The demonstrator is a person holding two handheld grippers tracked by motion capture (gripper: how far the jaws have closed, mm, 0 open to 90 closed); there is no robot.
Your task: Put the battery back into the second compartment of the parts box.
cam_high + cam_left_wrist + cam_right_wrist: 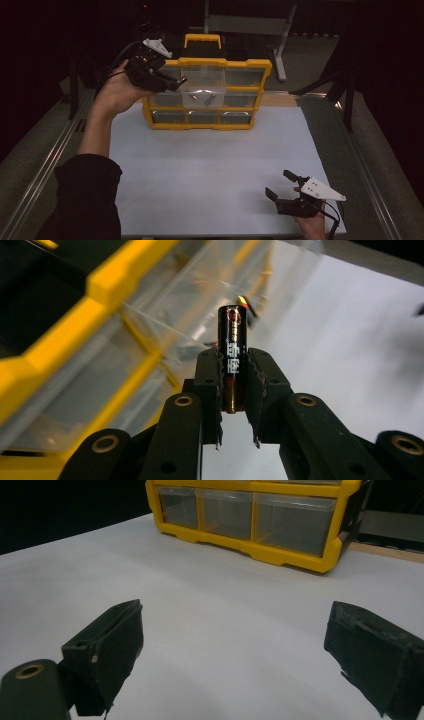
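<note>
My left gripper [232,365] is shut on a black AA battery [233,325] with a copper band, which stands up between the pads. In the high view the left gripper [180,80] is raised in front of the upper left drawers of a yellow organizer [257,64] with clear drawers. The centre drawer [202,95] sticks out and holds a couple of small cylinders. My right gripper [281,186] rests low near the table's front right corner, open with nothing between its jaws; in its own view the right gripper [240,645] faces the organizer [280,555].
The organizer stands at the back middle of a white mat [210,170]. A grey metal frame [250,25] stands behind it on the floor. Rails run along both sides of the table [60,145]. The surroundings are dark.
</note>
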